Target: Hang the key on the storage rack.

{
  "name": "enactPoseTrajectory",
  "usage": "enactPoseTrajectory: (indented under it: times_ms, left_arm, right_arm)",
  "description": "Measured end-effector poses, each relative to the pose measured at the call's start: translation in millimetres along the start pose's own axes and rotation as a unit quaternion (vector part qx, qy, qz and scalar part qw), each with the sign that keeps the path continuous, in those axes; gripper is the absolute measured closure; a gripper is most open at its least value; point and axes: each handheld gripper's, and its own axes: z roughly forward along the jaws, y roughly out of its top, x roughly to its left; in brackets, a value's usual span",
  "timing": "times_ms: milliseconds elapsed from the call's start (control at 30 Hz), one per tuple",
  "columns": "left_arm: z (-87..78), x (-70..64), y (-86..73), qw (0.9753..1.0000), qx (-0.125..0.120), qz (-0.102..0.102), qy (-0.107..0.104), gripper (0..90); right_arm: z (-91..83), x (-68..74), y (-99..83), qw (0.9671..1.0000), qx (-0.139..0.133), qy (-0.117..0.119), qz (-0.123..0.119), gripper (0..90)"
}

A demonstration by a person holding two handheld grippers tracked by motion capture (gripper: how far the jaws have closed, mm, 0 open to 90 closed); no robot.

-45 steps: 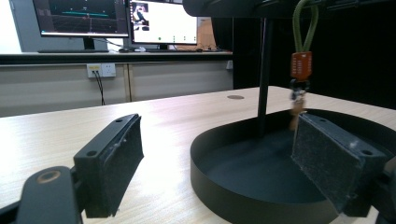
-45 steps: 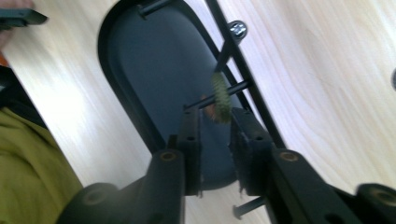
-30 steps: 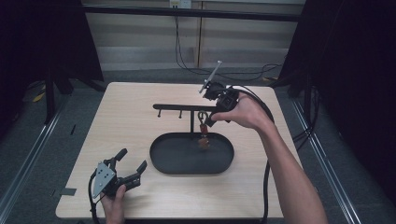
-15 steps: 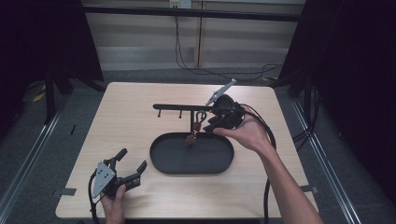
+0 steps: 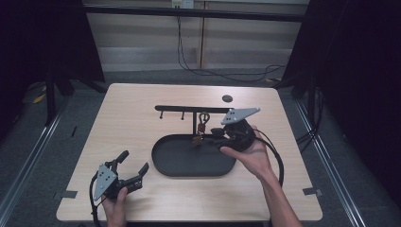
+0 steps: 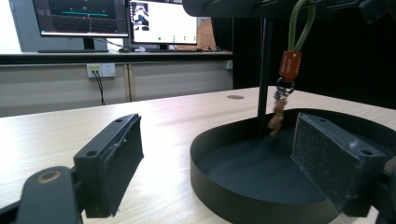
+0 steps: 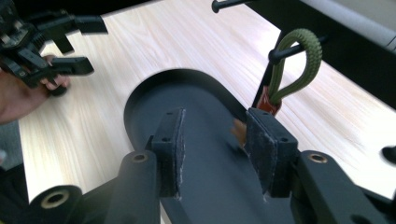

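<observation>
The keychain (image 7: pixel 294 70) hangs by its green cord loop from a peg of the black rack (image 5: pixel 194 109), its small charm dangling over the oval tray (image 5: pixel 165 165); your right tongs (image 5: pixel 218 137) sit just beside it above the tray, jaws parted and holding nothing, the charm near the right pad; this looks like the release after hanging, or an approach to take it; next, decide and move clear of the cord; your left tongs (image 5: pixel 130 168) rest open on the tabletop (image 5: pixel 142 104), well apart.
</observation>
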Motion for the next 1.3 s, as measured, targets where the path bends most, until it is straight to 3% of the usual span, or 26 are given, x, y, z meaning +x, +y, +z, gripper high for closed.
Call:
enactPoseTrajectory:
  times_ms: [100,233,267,300,333,500,533,567,600,667,700,767,800,833,900,967,1033,1067,1133,1200,1300]
  left_arm:
    - [0.0,0.0,0.0,1.0,0.0,0.0,0.0,16.0]
    - [-0.4,0.6,0.1,1.0,0.004,0.004,0.0,16.0]
    - [-0.2,0.2,0.0,1.0,0.001,0.002,0.0,16.0]
    - [-0.1,0.2,0.0,1.0,0.001,0.001,0.0,16.0]
    - [-0.1,0.1,0.0,1.0,0.001,0.001,0.0,16.0]
    - [0.0,-0.3,-0.1,1.0,0.0,-0.002,-0.001,16.0]
    - [0.0,-0.3,-0.1,1.0,0.0,-0.002,-0.002,16.0]
    - [0.0,0.0,0.0,1.0,0.0,0.0,-0.001,16.0]
    - [0.2,-0.3,-0.1,1.0,-0.002,-0.002,-0.001,16.0]
    - [0.2,-0.3,0.0,1.0,-0.002,-0.002,-0.001,16.0]
    - [0.2,-0.3,0.0,1.0,-0.001,-0.002,-0.001,16.0]
    - [0.0,0.0,0.0,1.0,0.0,0.0,-0.001,16.0]
    - [0.0,0.0,0.0,1.0,0.0,0.0,-0.001,16.0]
    - [-0.1,0.1,0.0,1.0,0.0,0.0,-0.001,16.0]
    - [-0.2,0.3,0.1,1.0,0.002,0.002,-0.001,16.0]
    - [-0.2,0.2,0.1,1.0,0.002,0.002,-0.001,16.0]
    - [0.1,-0.3,-0.1,1.0,0.0,-0.002,-0.001,16.1]
    - [0.0,-0.3,0.0,1.0,0.0,-0.002,-0.001,16.1]
    - [0.0,-0.1,0.0,1.0,0.0,0.0,-0.001,16.0]
    - [-0.2,0.2,0.1,1.0,0.002,0.002,-0.001,16.1]
    - [-0.4,0.4,0.0,1.0,0.002,0.002,0.0,16.0]
  right_arm:
    - [1.6,4.3,-16.1,0.9995,-0.031,0.007,0.01,54.1]
    - [4.4,10.1,-37.5,0.9984,-0.052,0.002,0.021,50.7]
    - [6.2,10.6,-51.4,0.9971,-0.067,-0.003,0.035,50.4]
    - [6.2,10.6,-51.4,0.9971,-0.067,-0.003,0.035,50.4]
    - [6.2,11.3,-61.9,0.9952,-0.086,-0.007,0.047,48.4]
    - [6.4,9.6,-82.2,0.9921,-0.106,0.0,0.068,39.1]
    - [4.4,8.8,-93.8,0.9883,-0.132,-0.002,0.078,36.7]
    - [4.4,8.8,-93.8,0.9883,-0.132,-0.002,0.078,36.7]
    - [4.0,8.4,-105.8,0.9836,-0.152,-0.013,0.097,32.3]
    - [4.1,8.7,-111.9,0.9817,-0.158,-0.019,0.105,31.3]
    - [4.6,10.0,-124.2,0.9768,-0.176,-0.034,0.117,28.7]
    - [5.0,10.0,-128.8,0.9753,-0.182,-0.036,0.12,26.8]
    - [5.9,11.3,-140.9,0.9707,-0.198,-0.05,0.127,24.7]
    - [5.9,11.3,-140.9,0.9707,-0.198,-0.05,0.127,24.7]
    - [6.7,12.0,-151.3,0.9661,-0.213,-0.062,0.131,25.8]
    - [8.7,11.9,-159.4,0.9644,-0.22,-0.071,0.129,31.1]
    - [11.8,12.4,-165.7,0.9645,-0.217,-0.082,0.127,29.0]
    - [14.7,13.0,-171.0,0.9627,-0.216,-0.098,0.13,30.6]
    - [16.2,12.5,-173.5,0.9613,-0.221,-0.098,0.132,30.5]
    - [18.1,12.8,-176.0,0.9576,-0.227,-0.109,0.14,30.8]
    - [19.5,15.3,-175.8,0.9576,-0.226,-0.118,0.134,32.3]
